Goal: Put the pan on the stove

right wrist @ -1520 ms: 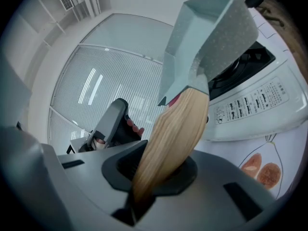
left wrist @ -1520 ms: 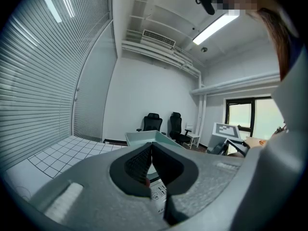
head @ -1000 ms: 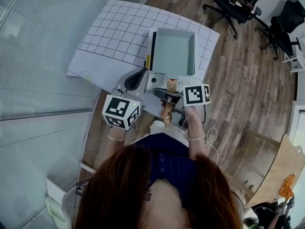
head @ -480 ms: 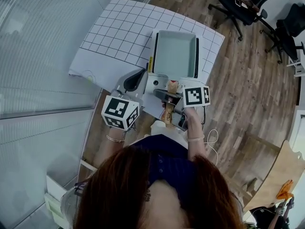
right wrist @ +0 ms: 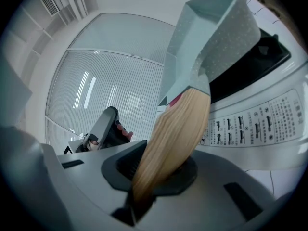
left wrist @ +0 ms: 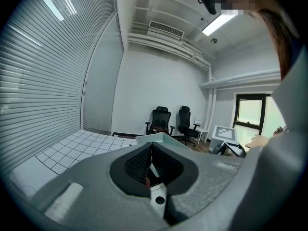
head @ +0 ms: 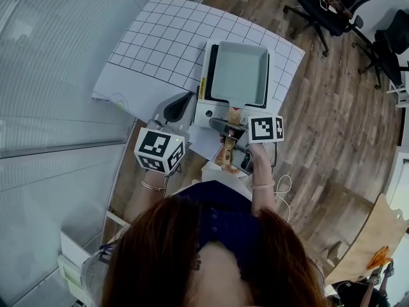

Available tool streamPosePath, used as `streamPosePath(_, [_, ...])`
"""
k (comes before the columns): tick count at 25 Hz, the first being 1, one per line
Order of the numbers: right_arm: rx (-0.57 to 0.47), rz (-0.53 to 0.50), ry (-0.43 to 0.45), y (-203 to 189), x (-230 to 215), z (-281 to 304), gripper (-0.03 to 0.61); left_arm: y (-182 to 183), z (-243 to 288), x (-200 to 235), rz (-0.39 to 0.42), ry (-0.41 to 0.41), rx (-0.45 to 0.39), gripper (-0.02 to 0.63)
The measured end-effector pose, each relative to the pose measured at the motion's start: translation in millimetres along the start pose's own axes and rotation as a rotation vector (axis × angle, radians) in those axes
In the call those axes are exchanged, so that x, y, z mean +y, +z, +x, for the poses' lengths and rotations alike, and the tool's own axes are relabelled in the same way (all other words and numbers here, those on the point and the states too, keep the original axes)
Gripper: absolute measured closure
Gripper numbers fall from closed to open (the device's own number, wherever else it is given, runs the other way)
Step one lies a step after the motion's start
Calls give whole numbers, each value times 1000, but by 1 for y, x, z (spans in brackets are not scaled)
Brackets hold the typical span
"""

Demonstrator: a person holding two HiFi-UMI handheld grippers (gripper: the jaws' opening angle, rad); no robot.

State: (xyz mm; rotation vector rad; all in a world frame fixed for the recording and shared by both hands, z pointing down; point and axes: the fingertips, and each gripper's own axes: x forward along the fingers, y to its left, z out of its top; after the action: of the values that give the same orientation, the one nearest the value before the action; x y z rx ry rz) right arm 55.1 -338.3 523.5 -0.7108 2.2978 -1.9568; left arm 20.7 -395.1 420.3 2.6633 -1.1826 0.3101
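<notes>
Jaws of the right gripper are clamped on the long wooden handle of a pale blue-green square pan, gripping it low down, near its free end. The handle slopes up and away from the jaws to the pan's speckled underside. In the head view the pan sits squarely over the black top of a white portable stove, with its handle reaching toward the near side. In the right gripper view the pan's base is close above the black top, but neither view shows whether it rests there. The stove's white front panel carries rows of small printed symbols.

The left gripper has its jaws pressed together with nothing between them. It hangs just beside the stove's near left corner, pointing toward the far side, apart from the pan.

The stove stands on a white gridded sheet, toward its near right part. Beyond the sheet's far right edge, two black office chairs stand on a wooden plank floor. A wall of horizontal blinds fills the left side.
</notes>
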Motion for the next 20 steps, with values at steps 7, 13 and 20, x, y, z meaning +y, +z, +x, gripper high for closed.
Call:
streamPosePath(7, [8,18,6,5,-7,2,515,-1,4,4,-2,11,11,601])
streamPosePath(13, [7,16,30,8,-6,4,515,-2,6,4,2,12,20,601])
streamPosePath(20, [6,22,43,10,-8,3,515,-2,7,4,2,14,21,601])
